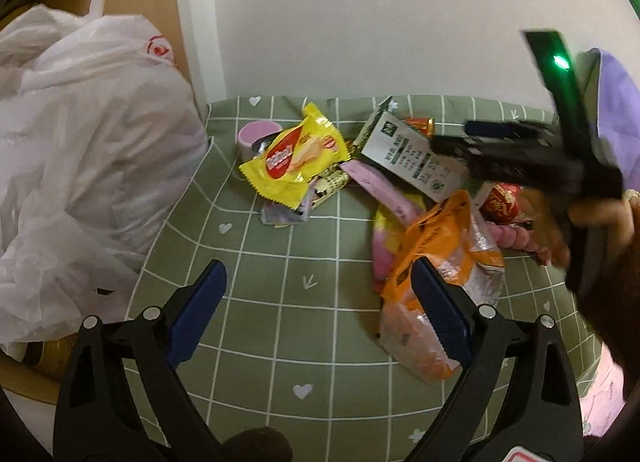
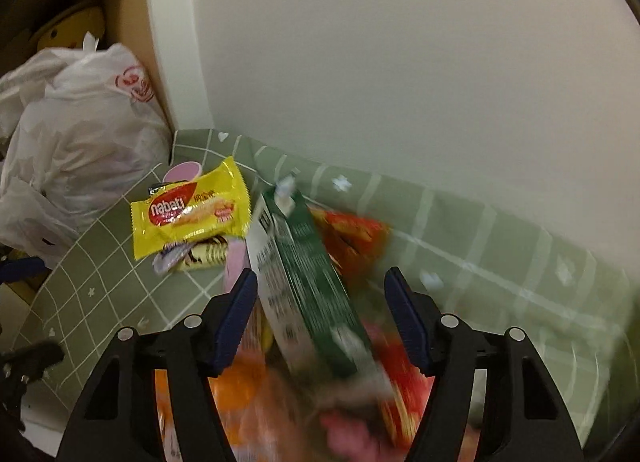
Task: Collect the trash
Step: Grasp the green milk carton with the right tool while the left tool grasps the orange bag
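Lighting was dim, soft and even, with a greenish-grey cast on the wall (image 1: 360,21); shadows were faint. Both fisheye views bent the tablecloth (image 1: 280,302) grid strongly toward dark vignetted corners. The right wrist view showed heavy motion blur over the green carton (image 2: 312,286). A green indicator light (image 1: 560,61) glared.

both hand-held grippers (image 1: 316,318) (image 2: 320,318) gape wide.

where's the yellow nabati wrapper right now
The yellow nabati wrapper lies on the green checked cloth near the back wall, partly over a pink cup, left of the green and white carton in both wrist views.
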